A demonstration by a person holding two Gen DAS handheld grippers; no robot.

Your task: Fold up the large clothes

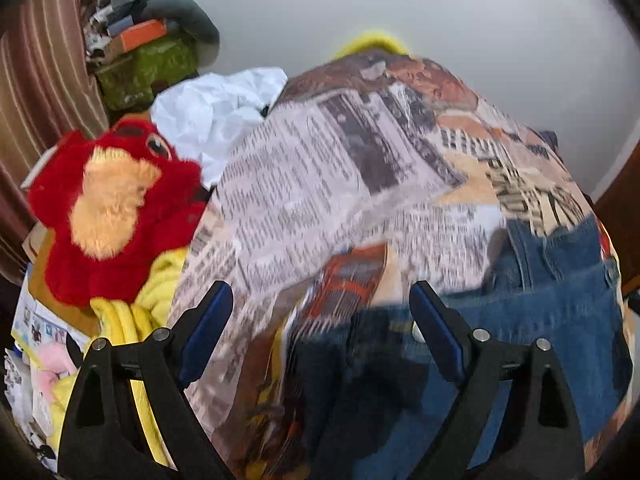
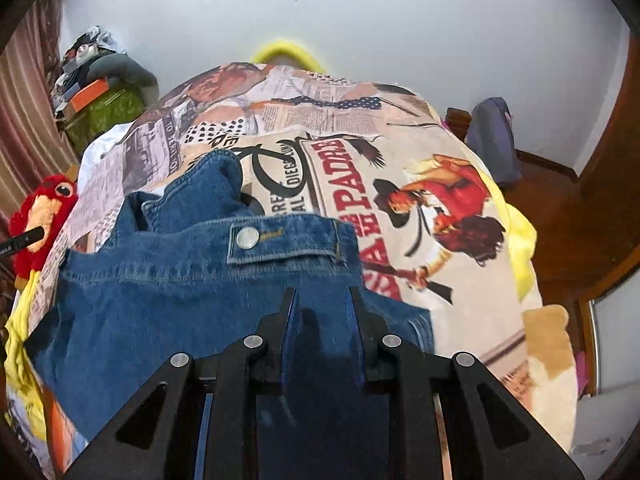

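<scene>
Our right tongs (image 2: pixel 322 300) pinch blue denim jeans (image 2: pixel 168 280), waistband button (image 2: pixel 247 237) visible only here; our left tongs (image 1: pixel 320 300) hang spread above the bed (image 1: pixel 304 168), the red plush (image 1: pixel 112 208) at its edge.

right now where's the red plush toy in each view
Left wrist view: the red plush toy fills the left middle, large and close, beside the printed bedspread.
Right wrist view: it is small at the far left edge, just left of the blue jeans.
Shared landmark: the orange box on the green-covered pile, up left in both views.
</scene>
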